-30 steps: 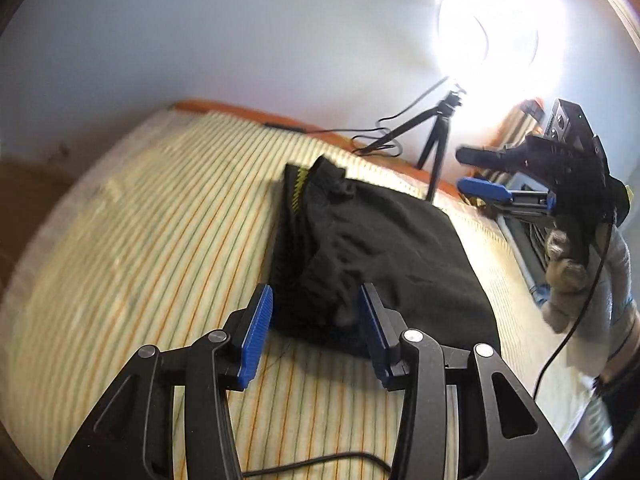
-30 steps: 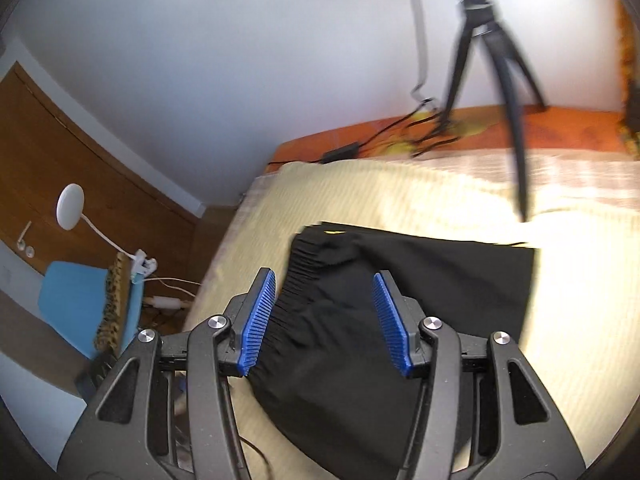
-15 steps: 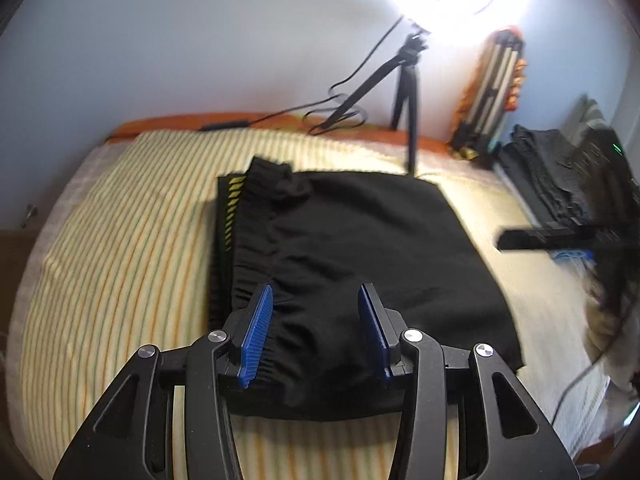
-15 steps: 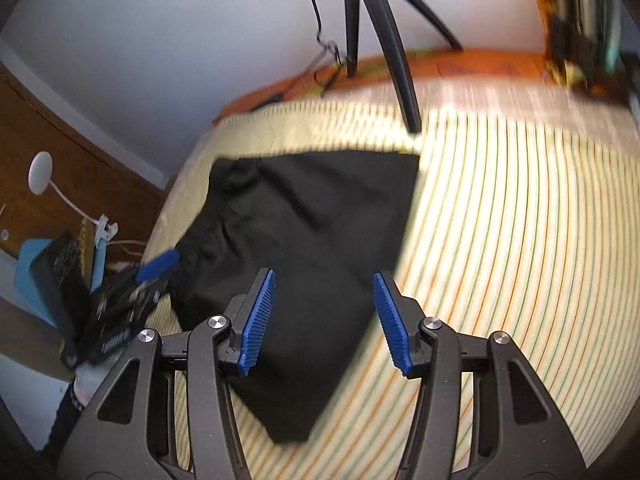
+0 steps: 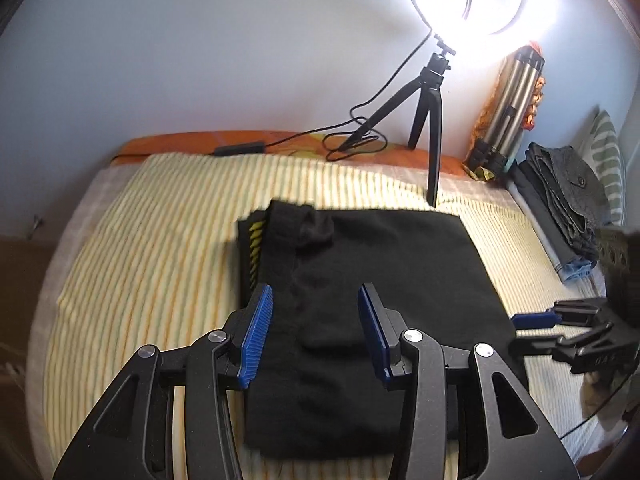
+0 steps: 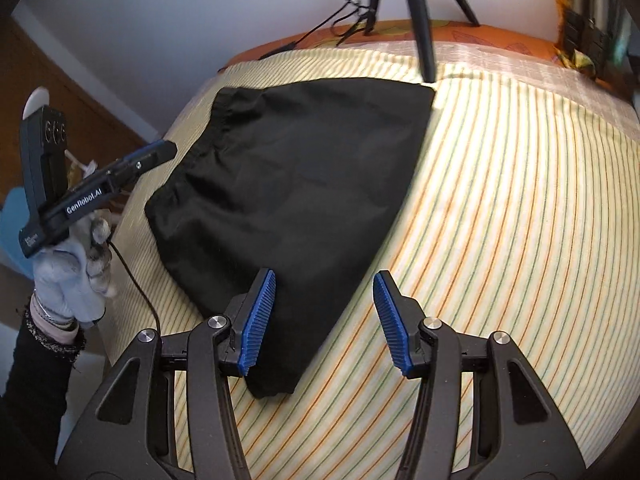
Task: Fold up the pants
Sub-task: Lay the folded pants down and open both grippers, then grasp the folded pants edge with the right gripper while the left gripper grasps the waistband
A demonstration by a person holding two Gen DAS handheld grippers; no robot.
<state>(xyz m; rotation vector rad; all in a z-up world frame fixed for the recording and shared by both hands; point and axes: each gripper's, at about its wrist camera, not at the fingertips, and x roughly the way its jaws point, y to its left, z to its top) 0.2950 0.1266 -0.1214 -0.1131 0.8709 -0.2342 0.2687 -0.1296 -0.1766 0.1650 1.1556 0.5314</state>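
both hand-held grippers, left (image 5: 316,332) and right (image 6: 324,320), hover jaws apart over the black pants (image 5: 380,280); a shallow pinch could drag only the top layer.

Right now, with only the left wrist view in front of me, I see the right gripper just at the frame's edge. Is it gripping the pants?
Observer: No. The right gripper is open with nothing pinched. The near corner of the pants lies under its left finger.
Operator: And what is holding the left gripper?
Observer: A hand in a light glove holds the left gripper beside the waistband end of the pants.
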